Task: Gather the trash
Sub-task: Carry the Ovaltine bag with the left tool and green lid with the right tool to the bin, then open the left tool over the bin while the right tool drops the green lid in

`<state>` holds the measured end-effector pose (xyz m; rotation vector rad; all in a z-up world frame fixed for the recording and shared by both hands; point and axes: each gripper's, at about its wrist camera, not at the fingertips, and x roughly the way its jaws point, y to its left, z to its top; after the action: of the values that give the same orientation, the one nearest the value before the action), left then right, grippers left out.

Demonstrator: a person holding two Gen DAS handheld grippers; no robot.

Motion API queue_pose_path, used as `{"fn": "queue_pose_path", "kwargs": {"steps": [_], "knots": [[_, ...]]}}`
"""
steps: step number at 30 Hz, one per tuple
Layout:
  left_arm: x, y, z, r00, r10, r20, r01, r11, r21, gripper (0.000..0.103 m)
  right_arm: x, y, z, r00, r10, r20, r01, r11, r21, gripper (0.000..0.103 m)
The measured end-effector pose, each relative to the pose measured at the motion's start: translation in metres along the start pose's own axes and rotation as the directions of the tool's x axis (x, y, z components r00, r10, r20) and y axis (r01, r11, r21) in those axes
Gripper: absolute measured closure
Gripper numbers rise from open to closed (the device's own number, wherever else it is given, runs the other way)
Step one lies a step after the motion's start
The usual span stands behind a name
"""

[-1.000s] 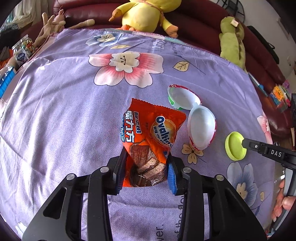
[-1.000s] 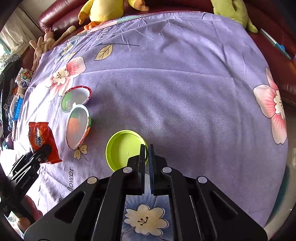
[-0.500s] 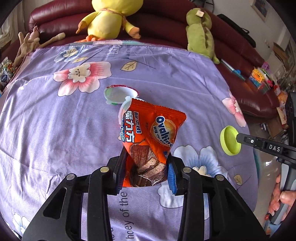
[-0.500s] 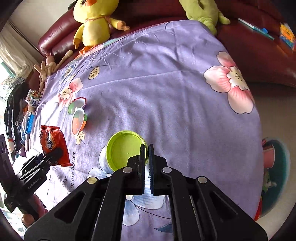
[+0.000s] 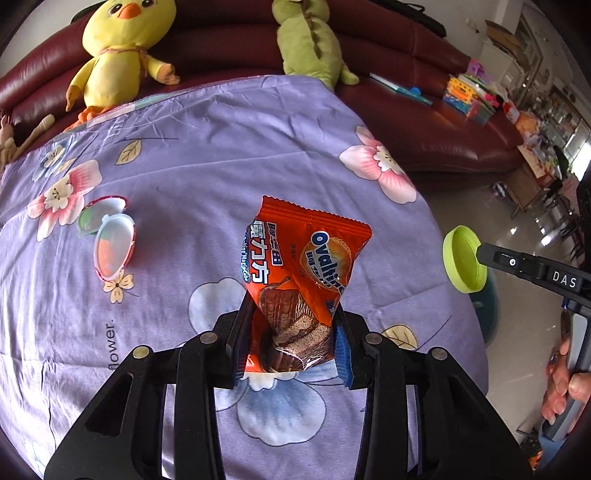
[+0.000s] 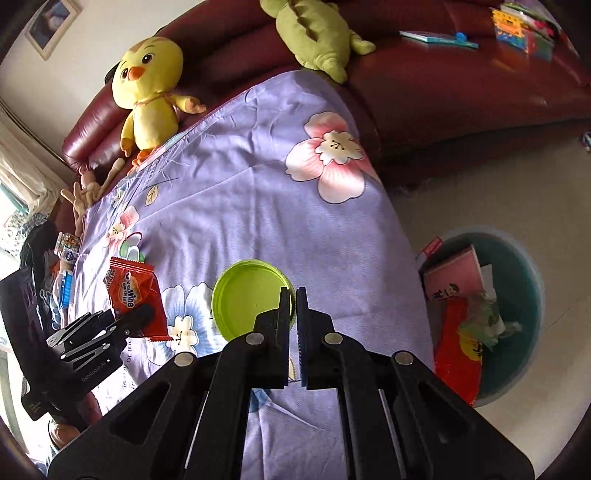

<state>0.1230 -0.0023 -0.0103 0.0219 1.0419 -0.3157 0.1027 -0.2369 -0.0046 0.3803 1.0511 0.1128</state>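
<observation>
Overhead, both handheld grippers are hovering above a table draped in a purple floral cloth point(image 5: 221, 155). The left gripper point(image 5: 291, 336) is clenching its two fingers on the lower end of an orange Ovaltine snack wrapper point(image 5: 306, 258), and the wrapper is standing up out of the jaws, clear of the cloth. The right gripper point(image 6: 292, 314) is pinching the rim of a lime-green plastic lid point(image 6: 247, 299) between fingers that are pressed nearly together; the lid is tilting in the air over the cloth's near corner. From the left wrist view, that lid point(image 5: 463, 258) is showing at the tip of the right gripper, past the table's right edge, and a person's hand point(image 5: 565, 384) is gripping the handle below it. Farther left on the cloth, an opened plastic egg shell point(image 5: 110, 240) in two halves is lying flat, well apart from both grippers. On the floor just beside the table's right edge, a round teal trash bin point(image 6: 524, 266) is sitting with paper and packaging inside. Behind the table, a yellow chick plush point(image 6: 147, 85) and a green plush toy point(image 6: 314, 33) are resting on a dark red sofa point(image 6: 461, 103).
</observation>
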Motion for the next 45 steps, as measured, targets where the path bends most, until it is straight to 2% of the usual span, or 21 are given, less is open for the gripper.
{"fn": "queue_pose_path", "kwargs": {"steps": [8,14,20,29,36,38,41,45], "knots": [[0.021,-0.087,0.006,0.994,-0.089,-0.056,0.096,0.984,0.149,0.065,-0.052,-0.073,-0.014,0.996,-0.041,0.084,0.032,0.995,0.097,0.099],[0.039,-0.162,0.005,0.984,-0.148,-0.101,0.169,0.951,0.257,0.065,-0.082,-0.127,-0.023,0.988,-0.087,0.128,0.064,0.983,0.173,0.099],[0.060,-0.221,-0.003,0.970,-0.181,-0.161,0.226,0.916,0.330,0.065,-0.092,-0.169,-0.032,0.986,-0.096,0.139,0.062,0.970,0.236,0.099],[0.100,-0.274,-0.012,0.947,-0.190,-0.259,0.277,0.891,0.360,0.065,-0.090,-0.212,-0.037,0.988,-0.098,0.122,0.059,0.955,0.292,0.099],[0.128,-0.295,-0.015,0.931,-0.189,-0.313,0.302,0.880,0.368,0.063,-0.080,-0.238,-0.039,0.990,-0.105,0.091,0.071,0.945,0.319,0.099],[0.134,-0.299,-0.017,0.928,-0.179,-0.327,0.301,0.878,0.373,0.046,-0.075,-0.243,-0.039,0.991,-0.105,0.082,0.073,0.942,0.329,0.099],[0.143,-0.302,-0.020,0.925,-0.167,-0.342,0.299,0.876,0.378,0.032,-0.069,-0.249,-0.038,0.992,-0.107,0.071,0.077,0.938,0.339,0.099],[0.148,-0.299,-0.023,0.921,-0.160,-0.355,0.295,0.882,0.368,0.028,-0.062,-0.254,-0.037,0.992,-0.110,0.057,0.084,0.934,0.347,0.099]]}}
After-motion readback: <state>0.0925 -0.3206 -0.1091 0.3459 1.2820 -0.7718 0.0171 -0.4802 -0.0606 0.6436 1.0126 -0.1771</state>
